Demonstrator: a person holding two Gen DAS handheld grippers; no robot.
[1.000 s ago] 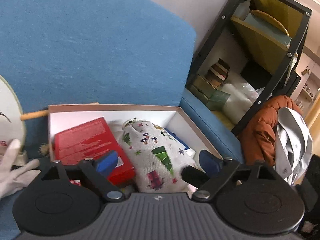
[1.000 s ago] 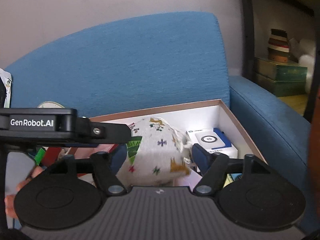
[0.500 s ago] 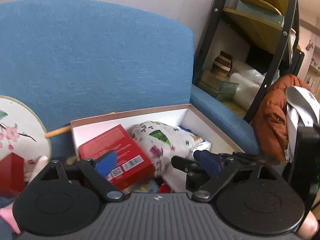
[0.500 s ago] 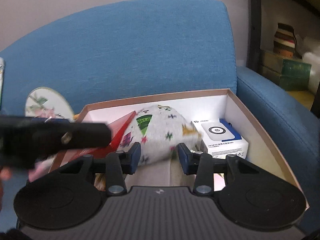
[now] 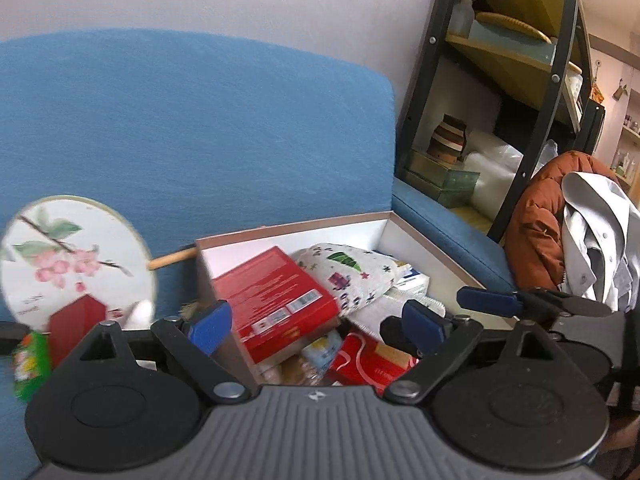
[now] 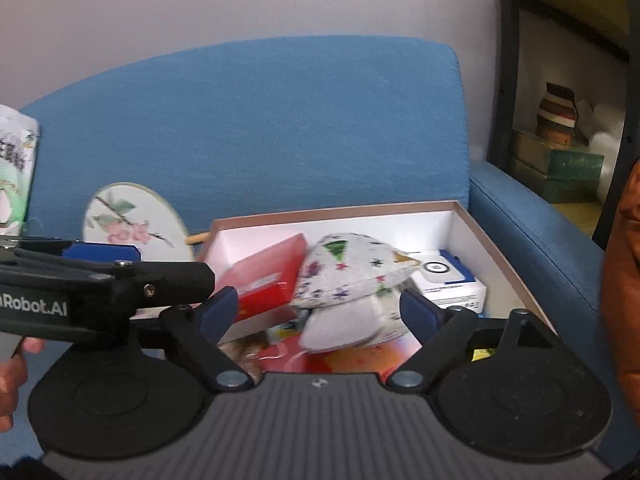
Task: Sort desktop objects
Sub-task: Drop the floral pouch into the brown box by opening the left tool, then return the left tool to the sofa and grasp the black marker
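Both the left tool (image 5: 316, 322) and right tool (image 6: 318, 306) are held wide open, gripping nothing; the patterned pouch (image 6: 352, 270) is seen mid-frame in the box (image 6: 496, 248).

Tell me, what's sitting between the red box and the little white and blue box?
The patterned cloth pouch lies between the red box and the white and blue box, inside the big open box. The right wrist view shows it best.
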